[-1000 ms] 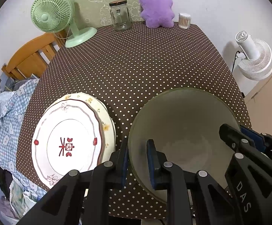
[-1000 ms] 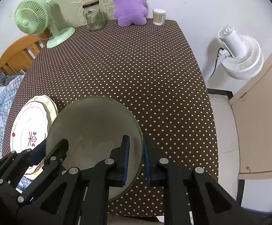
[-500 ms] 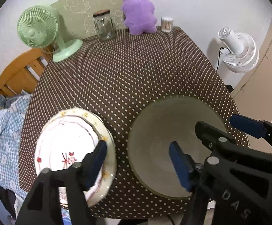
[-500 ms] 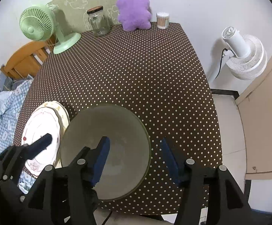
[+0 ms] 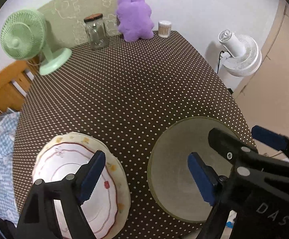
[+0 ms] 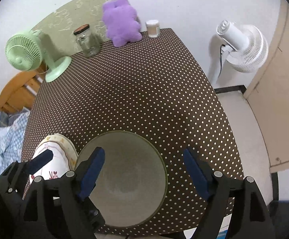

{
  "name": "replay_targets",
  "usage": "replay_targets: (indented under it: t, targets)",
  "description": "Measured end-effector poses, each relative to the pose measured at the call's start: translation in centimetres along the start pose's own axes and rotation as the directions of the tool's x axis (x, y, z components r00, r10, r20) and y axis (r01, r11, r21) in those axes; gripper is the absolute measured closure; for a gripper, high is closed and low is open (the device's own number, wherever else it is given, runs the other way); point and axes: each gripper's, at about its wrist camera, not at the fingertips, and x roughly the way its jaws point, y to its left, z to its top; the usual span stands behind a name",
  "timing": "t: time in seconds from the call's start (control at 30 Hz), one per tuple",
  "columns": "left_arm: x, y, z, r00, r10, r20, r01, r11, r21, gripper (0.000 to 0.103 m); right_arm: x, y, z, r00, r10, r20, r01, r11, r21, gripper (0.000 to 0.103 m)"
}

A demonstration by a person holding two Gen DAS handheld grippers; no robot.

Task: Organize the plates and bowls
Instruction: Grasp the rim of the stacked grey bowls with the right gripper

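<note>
My left tool (image 5: 142, 177) hides the plate's (image 5: 68, 159) lower middle; my right tool (image 6: 144, 171) covers the bowl's (image 6: 124, 171) near-left rim.

left gripper (image 5: 146, 177): jaws spread wide | right gripper (image 6: 144, 174): jaws spread wide

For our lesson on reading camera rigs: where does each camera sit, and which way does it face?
Left wrist: rides the left gripper, above the near edge; open jaws straddle plates and bowl; right gripper intrudes.
Right wrist: rides the right gripper; open jaws straddle the bowl's right rim; left gripper at left.
Shared: bowl, plates, purple plush.
</note>
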Motion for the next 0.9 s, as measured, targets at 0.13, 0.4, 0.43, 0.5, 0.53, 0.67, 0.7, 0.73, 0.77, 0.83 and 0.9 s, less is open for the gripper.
replay_targets:
  t: [0.13,0.4,0.43,0.5,0.53,0.67,0.7,0.73,0.77,0.83,0.9]
  targets:
    - [1.2,0.6,-0.4,0.999,-0.040,-0.008,0.040,0.999,-0.033,0.017,1.2,-0.1,-0.3,1.000,-0.021,-0.022,0.022,0.999,0.028,0.020]
    - [3.0,0.9,0.0,0.998,-0.049,-0.045,0.047,0.998,-0.045,0.014,3.4,-0.9,-0.3,0.997,0.002,-0.075,0.002,0.998,0.060,0.020]
    - [3.1,0.8,0.0,0.998,-0.046,-0.047,0.044,0.998,-0.045,0.014,3.7,-1.0,-0.3,0.997,0.000,-0.082,0.005,0.998,0.058,0.020]
    - [3.2,0.5,0.0,0.997,-0.052,-0.048,0.050,0.998,-0.040,0.014,4.2,-1.0,-0.3,0.996,-0.007,-0.093,0.011,0.999,0.049,0.020]
    - [3.4,0.3,-0.1,0.998,-0.047,-0.050,0.045,0.998,-0.038,0.015,4.3,-1.1,-0.3,0.995,-0.011,-0.096,0.015,0.999,0.046,0.020]
    - [4.1,-0.1,-0.3,0.997,-0.038,-0.064,0.035,0.998,-0.045,0.015,5.1,-1.6,-0.7,0.994,-0.013,-0.112,0.019,0.999,0.049,0.020]
    - [4.3,-0.2,-0.3,0.997,-0.038,-0.068,0.035,0.998,-0.047,0.015,5.4,-1.7,-0.7,0.993,-0.009,-0.120,0.015,0.999,0.050,0.020]
    - [4.4,-0.3,-0.4,0.997,-0.038,-0.073,0.034,0.998,-0.049,0.015,5.6,-1.9,-0.7,0.992,-0.003,-0.129,0.010,0.999,0.052,0.020]
    - [4.5,-0.5,-0.4,0.996,-0.038,-0.075,0.035,0.998,-0.044,0.017,5.8,-2.1,-0.8,0.990,0.003,-0.139,0.005,0.998,0.056,0.020]
    - [4.5,-0.8,-0.5,0.997,-0.024,-0.072,0.021,0.999,-0.034,0.018,6.2,-2.3,-0.9,0.988,0.013,-0.152,-0.003,0.998,0.062,0.020]
    - [4.8,-1.0,-0.4,0.997,-0.017,-0.077,0.015,1.000,-0.027,0.019,6.6,-2.3,-0.9,0.986,0.020,-0.165,-0.010,0.998,0.066,0.020]
